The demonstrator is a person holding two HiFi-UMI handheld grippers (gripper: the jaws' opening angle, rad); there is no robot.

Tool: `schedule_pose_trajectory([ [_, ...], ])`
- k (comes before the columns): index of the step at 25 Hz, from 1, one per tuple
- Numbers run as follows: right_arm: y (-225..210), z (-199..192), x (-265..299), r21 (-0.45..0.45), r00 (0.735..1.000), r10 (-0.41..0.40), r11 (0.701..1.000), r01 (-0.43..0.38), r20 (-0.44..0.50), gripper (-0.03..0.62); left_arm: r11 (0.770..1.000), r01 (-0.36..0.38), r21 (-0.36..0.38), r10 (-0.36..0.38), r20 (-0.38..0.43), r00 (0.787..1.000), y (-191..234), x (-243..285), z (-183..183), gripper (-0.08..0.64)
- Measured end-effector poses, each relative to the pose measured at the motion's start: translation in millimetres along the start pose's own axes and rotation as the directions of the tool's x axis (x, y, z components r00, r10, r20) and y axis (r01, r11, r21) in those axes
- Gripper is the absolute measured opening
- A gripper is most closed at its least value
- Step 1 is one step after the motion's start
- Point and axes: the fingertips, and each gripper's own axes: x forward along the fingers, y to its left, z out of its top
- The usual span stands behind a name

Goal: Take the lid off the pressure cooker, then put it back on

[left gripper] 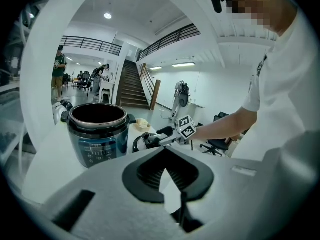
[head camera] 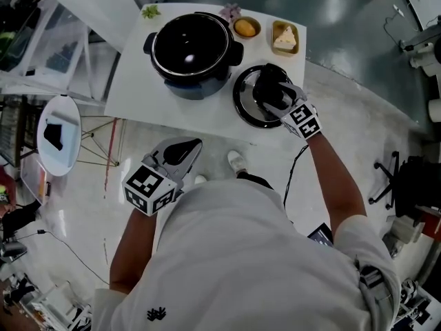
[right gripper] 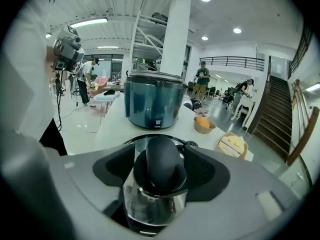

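Though hidden overhead, the lid knob point(right gripper: 160, 168) sits inside the right gripper point(right gripper: 161, 158).

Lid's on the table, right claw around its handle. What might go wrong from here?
The lid lies close to the front edge of the table; a nudge from the right claw might push it off.
The left claw hangs short of the table, so nothing steadies the cooker; reseating the lid may shift it.
Two food dishes sit just behind the lid; a wide swing might clip them.

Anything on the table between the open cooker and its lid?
No: only bare white table separates cooker from lid, clearest in the right gripper view.
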Motion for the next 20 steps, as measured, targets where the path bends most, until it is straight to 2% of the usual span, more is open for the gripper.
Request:
schedule_pose_trajectory([
  [14, -3, -16, 39, -0.042, 0.986, 0.163, 0.986, -0.164, -0.024, 0.339, 0.997, -0.065, -0.036, 0.064, -0.028, 0.998, 3, 33, 10, 0.008],
  [20, -2, -18, 42, -0.021, 0.976, 0.218, 0.976, -0.217, 0.002, 0.294, 0.993, -0.1, -0.059, 0.099, -0.024, 0.995, 7, 36, 8, 0.008],
])
